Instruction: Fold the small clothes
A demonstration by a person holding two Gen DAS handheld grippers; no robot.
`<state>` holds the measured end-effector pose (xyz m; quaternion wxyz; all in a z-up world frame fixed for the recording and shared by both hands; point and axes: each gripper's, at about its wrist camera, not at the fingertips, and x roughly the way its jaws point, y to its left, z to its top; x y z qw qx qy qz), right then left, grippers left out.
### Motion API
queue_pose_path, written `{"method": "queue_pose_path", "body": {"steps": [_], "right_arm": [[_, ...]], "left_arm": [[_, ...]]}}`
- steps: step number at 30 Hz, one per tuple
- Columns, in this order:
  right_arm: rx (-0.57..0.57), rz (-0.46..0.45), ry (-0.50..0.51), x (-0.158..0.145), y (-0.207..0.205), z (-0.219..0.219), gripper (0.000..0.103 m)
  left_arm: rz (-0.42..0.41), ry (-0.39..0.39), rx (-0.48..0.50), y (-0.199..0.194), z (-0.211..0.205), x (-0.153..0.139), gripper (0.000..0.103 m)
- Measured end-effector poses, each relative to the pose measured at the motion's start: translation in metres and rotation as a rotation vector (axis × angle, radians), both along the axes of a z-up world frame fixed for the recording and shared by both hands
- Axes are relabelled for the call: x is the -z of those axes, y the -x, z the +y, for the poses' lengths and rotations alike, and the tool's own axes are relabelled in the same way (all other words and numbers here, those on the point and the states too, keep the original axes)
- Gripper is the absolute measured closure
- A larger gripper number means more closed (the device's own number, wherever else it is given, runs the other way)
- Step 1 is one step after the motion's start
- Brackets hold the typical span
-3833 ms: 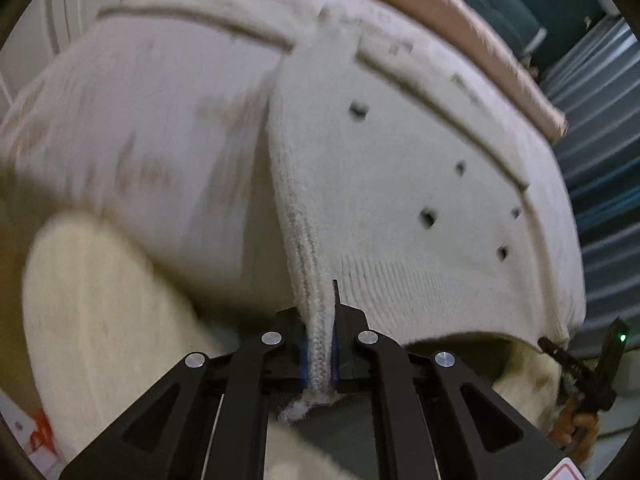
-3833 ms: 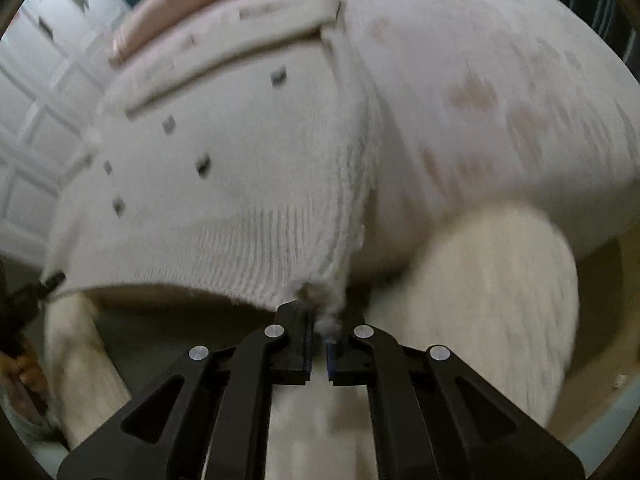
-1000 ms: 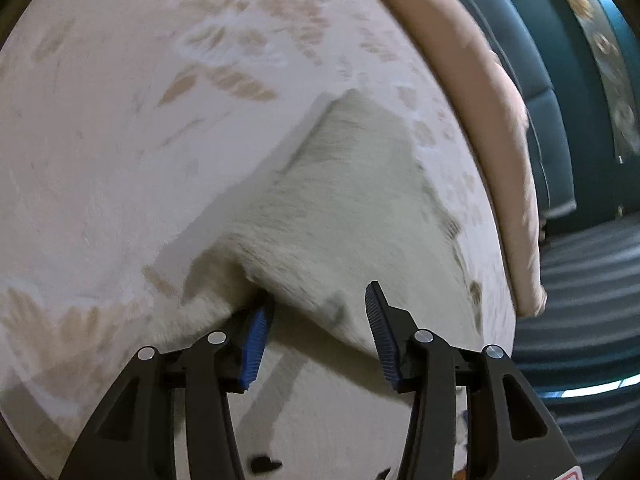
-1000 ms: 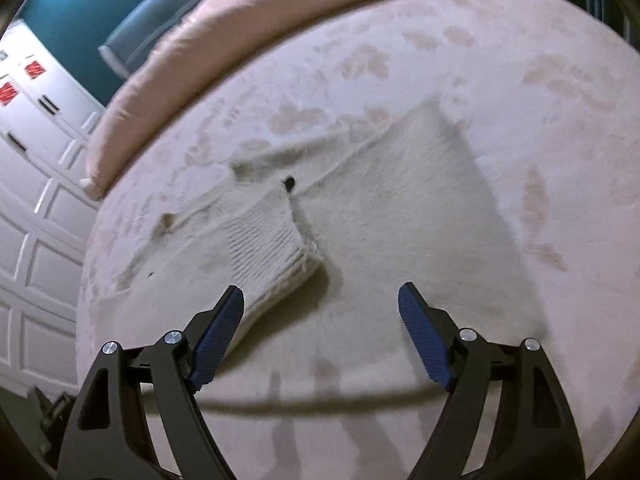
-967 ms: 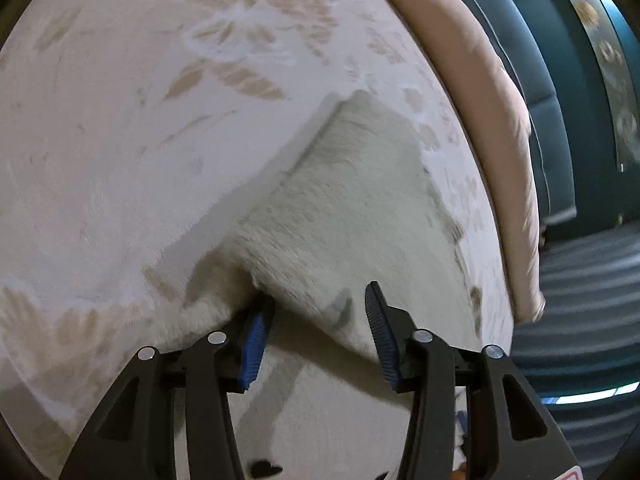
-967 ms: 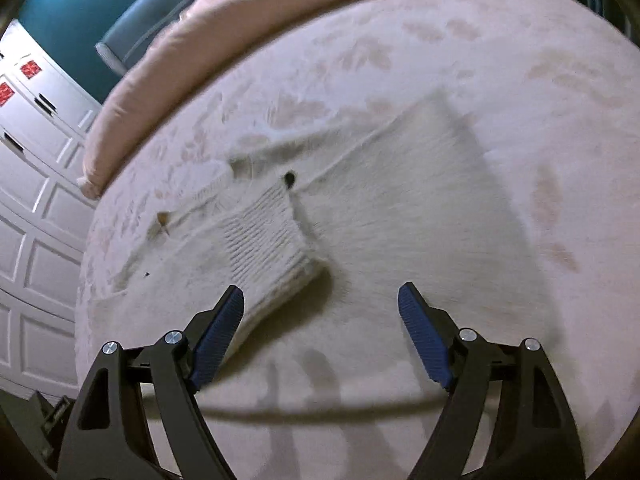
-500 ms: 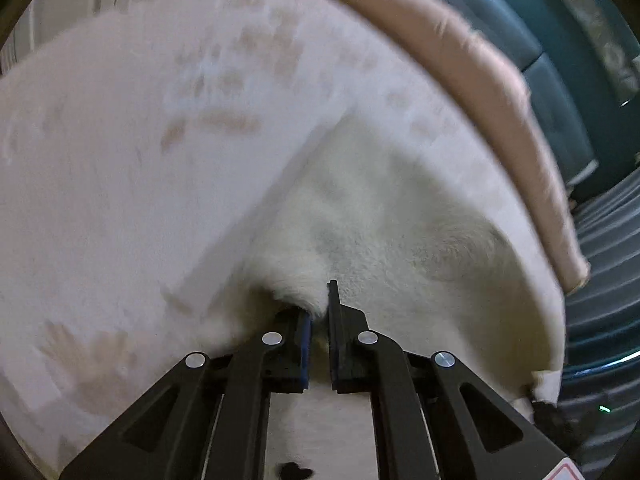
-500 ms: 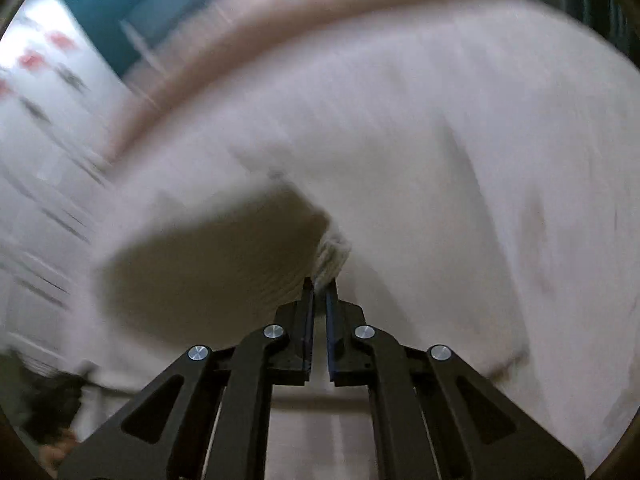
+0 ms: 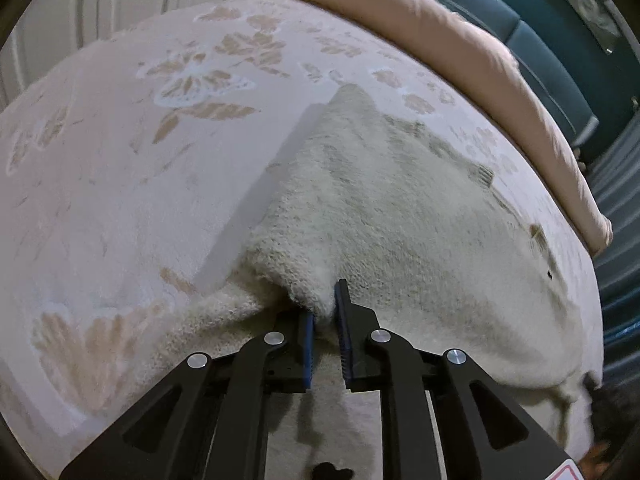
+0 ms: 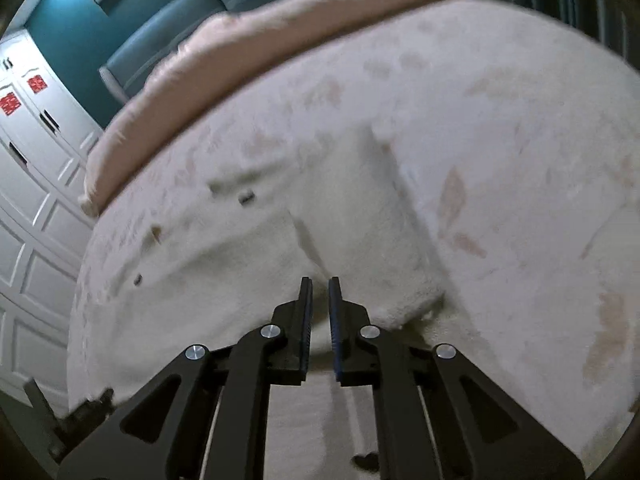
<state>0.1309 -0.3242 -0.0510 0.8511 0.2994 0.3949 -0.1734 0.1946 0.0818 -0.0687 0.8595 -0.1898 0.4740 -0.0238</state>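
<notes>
Left gripper pinches the cream sweater's near corner off the bedspread

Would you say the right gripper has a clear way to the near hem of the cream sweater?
Probably yes: the right gripper hovers just over the sweater hem, with nothing between them.

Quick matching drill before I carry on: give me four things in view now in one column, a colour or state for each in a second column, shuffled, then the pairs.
1. left tongs
2. right tongs
3. cream sweater
4. long pillow

a. pink
b. nearly shut, nothing between them
c. shut on knit fabric
d. lying on the floral blanket

Pairs: 1-c, 2-b, 3-d, 4-a
</notes>
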Motion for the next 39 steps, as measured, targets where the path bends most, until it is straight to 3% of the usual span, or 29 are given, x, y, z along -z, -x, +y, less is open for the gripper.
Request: {"method": "queue_pose_path", "body": {"steps": [1, 5, 8, 13, 16, 18, 22, 23, 24, 26, 28, 30, 31, 32, 34, 35, 36, 37, 39], "right_arm": [[-0.029, -0.022, -0.003, -0.008, -0.006, 0.008, 0.094], [-0.339, -0.041, -0.032, -0.021, -0.063, 0.085, 0.095], [-0.587, -0.013, -0.046, -0.006, -0.117, 0.165, 0.093], [-0.765, 0.09, 0.066, 0.031, -0.165, 0.23, 0.086], [-0.689, 0.111, 0.102, 0.042, -0.168, 0.183, 0.089], [-0.548, 0.104, 0.049, 0.041, -0.152, 0.113, 0.099], [-0.232, 0.114, 0.007, 0.034, -0.093, -0.014, 0.099], [-0.167, 0.123, 0.015, 0.029, -0.078, -0.034, 0.087], [-0.099, 0.139, 0.065, 0.022, -0.061, -0.051, 0.086], [-0.067, 0.09, 0.034, 0.012, -0.04, -0.067, 0.085], [-0.073, 0.049, -0.022, 0.008, -0.029, -0.069, 0.072], [-0.123, 0.04, -0.054, 0.011, -0.028, -0.054, 0.034], [-0.159, 0.048, -0.076, 0.019, -0.034, -0.043, 0.032], [-0.194, 0.067, -0.083, 0.023, -0.036, -0.036, 0.033], [-0.244, 0.13, -0.057, 0.035, -0.045, -0.019, 0.056], [-0.257, 0.16, -0.021, 0.036, -0.05, -0.011, 0.074], [-0.272, 0.143, -0.009, 0.028, -0.055, -0.005, 0.094], [-0.274, 0.097, -0.029, 0.016, -0.054, -0.004, 0.094], [-0.258, -0.06, -0.05, -0.025, -0.04, -0.006, 0.095]], "left_arm": [[-0.019, -0.016, 0.006, 0.001, -0.002, 0.002, 0.089], [-0.084, -0.106, 0.024, 0.009, -0.014, 0.004, 0.089], [-0.104, -0.125, 0.023, 0.01, -0.017, 0.004, 0.089], [-0.127, -0.087, 0.026, 0.012, -0.011, 0.007, 0.088], [-0.138, -0.048, 0.028, 0.013, -0.006, 0.009, 0.087], [-0.148, -0.042, 0.035, 0.014, -0.007, 0.009, 0.084], [-0.16, -0.069, 0.048, 0.014, -0.013, 0.009, 0.079], [-0.162, -0.074, 0.053, 0.014, -0.015, 0.009, 0.077], [-0.165, -0.078, 0.059, 0.014, -0.017, 0.009, 0.075], [-0.167, -0.083, 0.068, 0.014, -0.019, 0.008, 0.072], [-0.163, -0.087, 0.073, 0.014, -0.021, 0.008, 0.069], [-0.149, -0.092, 0.076, 0.013, -0.022, 0.004, 0.068], [-0.138, -0.092, 0.076, 0.012, -0.022, 0.001, 0.068], [-0.124, -0.089, 0.069, 0.011, -0.021, -0.002, 0.068], [-0.097, -0.056, 0.036, 0.009, -0.017, -0.011, 0.069], [-0.075, -0.037, 0.023, 0.006, -0.014, -0.015, 0.071], [-0.059, -0.027, 0.017, 0.004, -0.012, -0.017, 0.084], [-0.043, -0.022, 0.01, 0.001, -0.009, -0.019, 0.095], [-0.019, -0.01, 0.002, -0.004, -0.002, -0.021, 0.096]]}}
